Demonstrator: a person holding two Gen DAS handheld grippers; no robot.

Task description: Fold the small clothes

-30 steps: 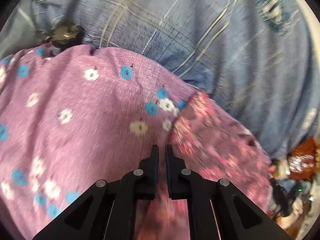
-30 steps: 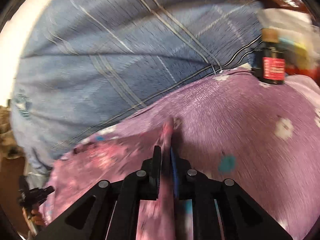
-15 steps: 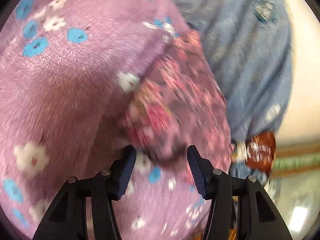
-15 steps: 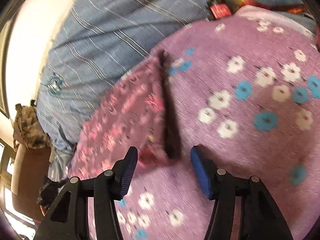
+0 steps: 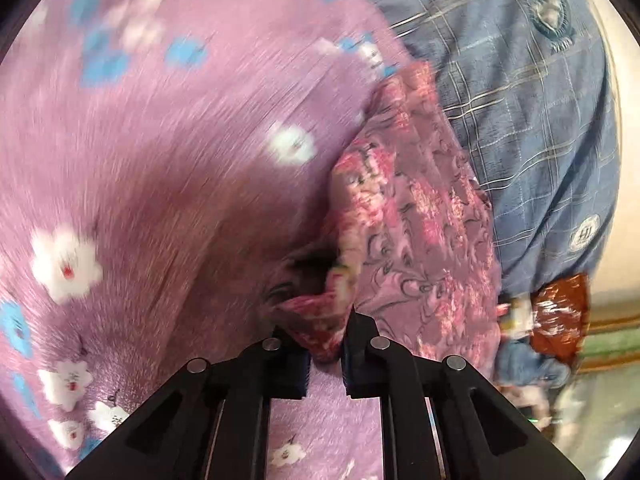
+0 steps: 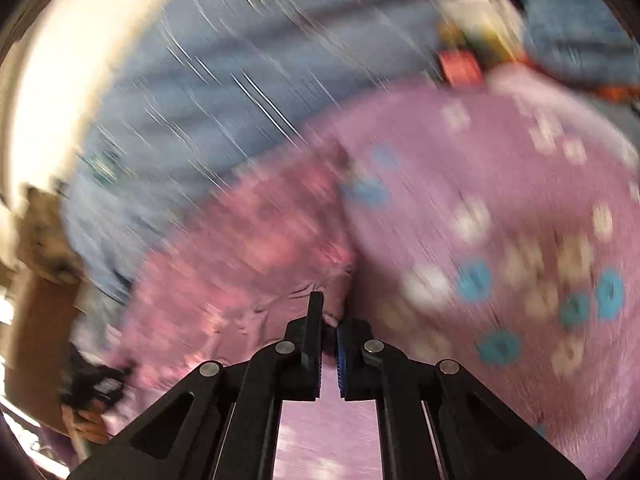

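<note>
Warm indoor light, heavy motion blur in right view, fisheye bending, dark corners

Pink floral garment (image 5: 420, 216) — lilac flowered sheet (image 5: 168, 152) — blue checked cloth (image 5: 532, 120).

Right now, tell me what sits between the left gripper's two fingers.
In the left wrist view, a bunched corner of the pink floral garment sits between the left gripper fingers, which have just closed on it; the lilac flowered sheet lies underneath.

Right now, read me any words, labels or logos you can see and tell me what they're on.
"HI": round white emblem on the blue plaid sheet.
Dark crest on the same sheet: too blurred to read.
Brown wrapper: print unreadable.
Red label, right wrist view: blurred out.
</note>
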